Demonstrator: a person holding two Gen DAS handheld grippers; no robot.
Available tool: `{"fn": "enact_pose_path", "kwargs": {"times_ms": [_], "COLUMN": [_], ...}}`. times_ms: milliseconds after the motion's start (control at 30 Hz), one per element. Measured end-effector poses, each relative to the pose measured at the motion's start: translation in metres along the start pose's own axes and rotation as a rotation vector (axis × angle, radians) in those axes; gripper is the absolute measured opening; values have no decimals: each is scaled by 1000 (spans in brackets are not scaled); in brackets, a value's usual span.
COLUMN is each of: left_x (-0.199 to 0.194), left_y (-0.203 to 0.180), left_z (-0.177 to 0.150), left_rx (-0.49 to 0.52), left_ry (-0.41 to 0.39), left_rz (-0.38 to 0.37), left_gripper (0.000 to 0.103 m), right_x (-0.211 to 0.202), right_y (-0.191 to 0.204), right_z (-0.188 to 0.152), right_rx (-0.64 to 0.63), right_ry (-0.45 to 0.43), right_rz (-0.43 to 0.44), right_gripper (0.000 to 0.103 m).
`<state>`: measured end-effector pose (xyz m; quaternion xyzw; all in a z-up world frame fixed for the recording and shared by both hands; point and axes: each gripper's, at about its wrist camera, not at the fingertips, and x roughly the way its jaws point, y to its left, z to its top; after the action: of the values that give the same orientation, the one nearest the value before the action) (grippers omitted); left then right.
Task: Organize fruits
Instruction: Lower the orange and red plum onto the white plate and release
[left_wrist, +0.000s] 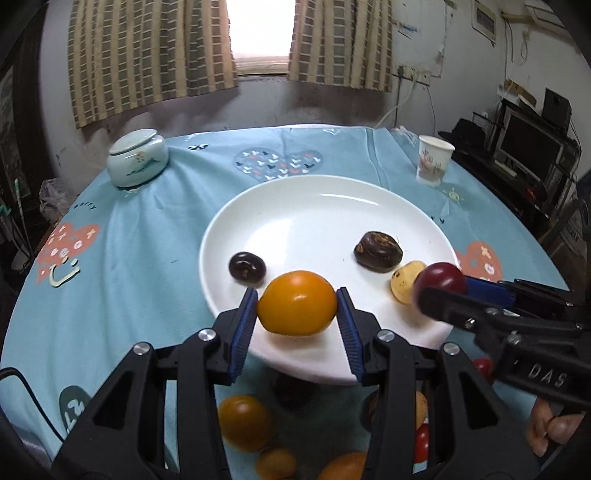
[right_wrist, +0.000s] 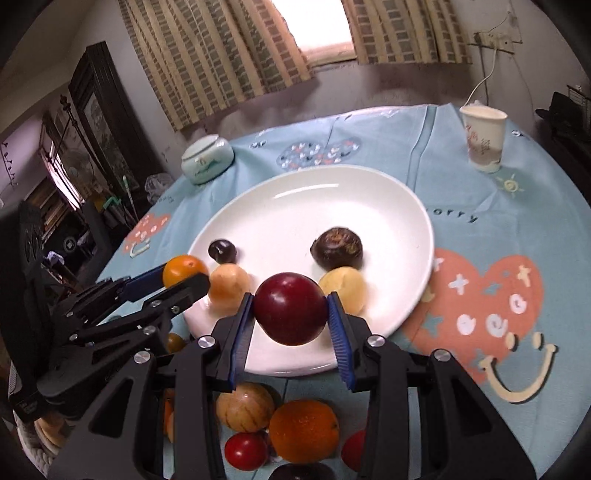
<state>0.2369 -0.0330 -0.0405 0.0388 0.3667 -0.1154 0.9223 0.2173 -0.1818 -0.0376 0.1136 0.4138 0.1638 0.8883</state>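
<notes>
My left gripper (left_wrist: 297, 304) clamps an orange fruit (left_wrist: 297, 302) over the white plate's (left_wrist: 325, 206) six-o'clock rim, while my right gripper (right_wrist: 290, 314) grips a dark red plum (right_wrist: 290, 314) above that same near edge.

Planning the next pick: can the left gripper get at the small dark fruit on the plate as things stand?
Probably not yet. The left gripper is shut on the orange fruit, so its jaws are occupied. Otherwise the small dark fruit sits uncovered on the white plate, just ahead and slightly left, nothing between.
</notes>
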Motion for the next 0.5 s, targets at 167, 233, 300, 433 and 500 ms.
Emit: {"fn": "enact_pose_path", "kwargs": {"times_ms": [167,233,300,433,500], "left_x": [8,8,6,-3,-10], "left_y": [3,2,0,3,9], "left_z": [-2,-3,-5,-5,-5], "left_rx": [-1,2,20,21,2], "left_ry": [8,4,3,-28,-34], "left_rz": [-17,-24,-21,14,14], "left_gripper": [45,51,59,72,74], "right_x": [10,12,11,-8,-17], "right_y": [2,1,-2,-3,-1], "right_z": [-5,-6,-6,-4,-3], "right_rx": [-35,-34,-16,-17,-28], "right_ry": [36,52,52,-36,-65], "right_rz": [-1,-5,-7,-38,-49], "right_gripper": [41,41,50,77,77]}}
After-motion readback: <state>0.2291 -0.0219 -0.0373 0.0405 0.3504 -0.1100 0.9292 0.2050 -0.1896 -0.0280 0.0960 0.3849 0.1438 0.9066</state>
